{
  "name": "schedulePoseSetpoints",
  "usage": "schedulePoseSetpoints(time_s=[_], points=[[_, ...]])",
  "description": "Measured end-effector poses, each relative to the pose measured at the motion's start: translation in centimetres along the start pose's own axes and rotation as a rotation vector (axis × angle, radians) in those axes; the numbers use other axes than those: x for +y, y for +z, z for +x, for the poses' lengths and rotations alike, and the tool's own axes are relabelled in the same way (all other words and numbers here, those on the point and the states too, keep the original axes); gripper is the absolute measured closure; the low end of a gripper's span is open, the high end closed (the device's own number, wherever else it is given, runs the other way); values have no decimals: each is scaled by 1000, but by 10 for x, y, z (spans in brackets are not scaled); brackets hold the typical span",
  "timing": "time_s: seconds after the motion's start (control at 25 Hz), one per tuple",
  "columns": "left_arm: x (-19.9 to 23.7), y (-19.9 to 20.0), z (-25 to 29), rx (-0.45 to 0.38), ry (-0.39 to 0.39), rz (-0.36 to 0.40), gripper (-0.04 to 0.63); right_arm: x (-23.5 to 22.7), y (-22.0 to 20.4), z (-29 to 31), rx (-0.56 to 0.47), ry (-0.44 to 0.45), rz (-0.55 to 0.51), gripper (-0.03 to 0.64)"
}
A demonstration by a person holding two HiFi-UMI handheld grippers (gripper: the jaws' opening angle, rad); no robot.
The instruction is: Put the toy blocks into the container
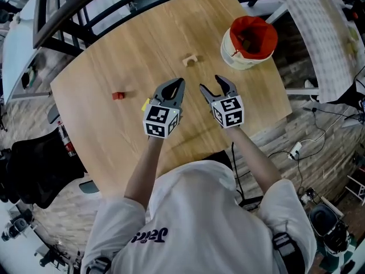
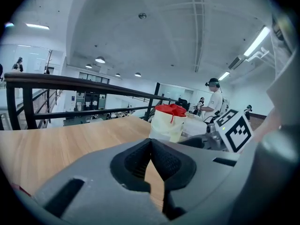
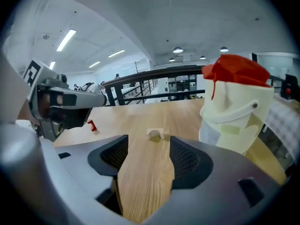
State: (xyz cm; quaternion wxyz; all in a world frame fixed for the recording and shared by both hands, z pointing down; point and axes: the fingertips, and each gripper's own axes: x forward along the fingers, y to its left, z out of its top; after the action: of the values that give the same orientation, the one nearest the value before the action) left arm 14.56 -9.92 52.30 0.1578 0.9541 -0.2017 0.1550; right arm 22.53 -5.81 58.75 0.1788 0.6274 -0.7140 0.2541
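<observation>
Head view: bucket [image 1: 249,41] stands at the far right of the table [image 1: 114,141]; pale arch block [image 1: 190,59] and red block [image 1: 118,96] lie well apart on the wood. Left gripper view: left gripper [image 2: 151,141] pinched together, empty. Right gripper view: right gripper [image 3: 148,140] spread wide, empty, arch block just beyond.

Left gripper [image 1: 180,82] held out ahead of chest, pointing forward and slightly right. Jaws closed, tips touching, small gap behind tips, nothing gripped; same in left gripper view [image 2: 151,142].

Right gripper [image 1: 210,83] level beside it, near but not touching, pointing forward and slightly left. Jaws spread apart, empty; same in right gripper view [image 3: 145,146].

Left forearm [image 1: 142,165] and right forearm [image 1: 255,156] bare, both stretched forward, converging toward grippers.
</observation>
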Motion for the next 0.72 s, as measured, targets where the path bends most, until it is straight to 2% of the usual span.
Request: schedulePoseSetpoints(time_s=[0.36, 0.52, 0.72], points=[[34, -9, -3, 24, 47, -33, 589, 7, -17, 98, 55, -57, 41, 347], [41, -11, -2, 33, 48, -45, 589, -12, -15, 121, 66, -125, 85, 347], [47, -17, 3, 60, 40, -58, 589, -19, -15, 141, 104, -138, 94, 344]])
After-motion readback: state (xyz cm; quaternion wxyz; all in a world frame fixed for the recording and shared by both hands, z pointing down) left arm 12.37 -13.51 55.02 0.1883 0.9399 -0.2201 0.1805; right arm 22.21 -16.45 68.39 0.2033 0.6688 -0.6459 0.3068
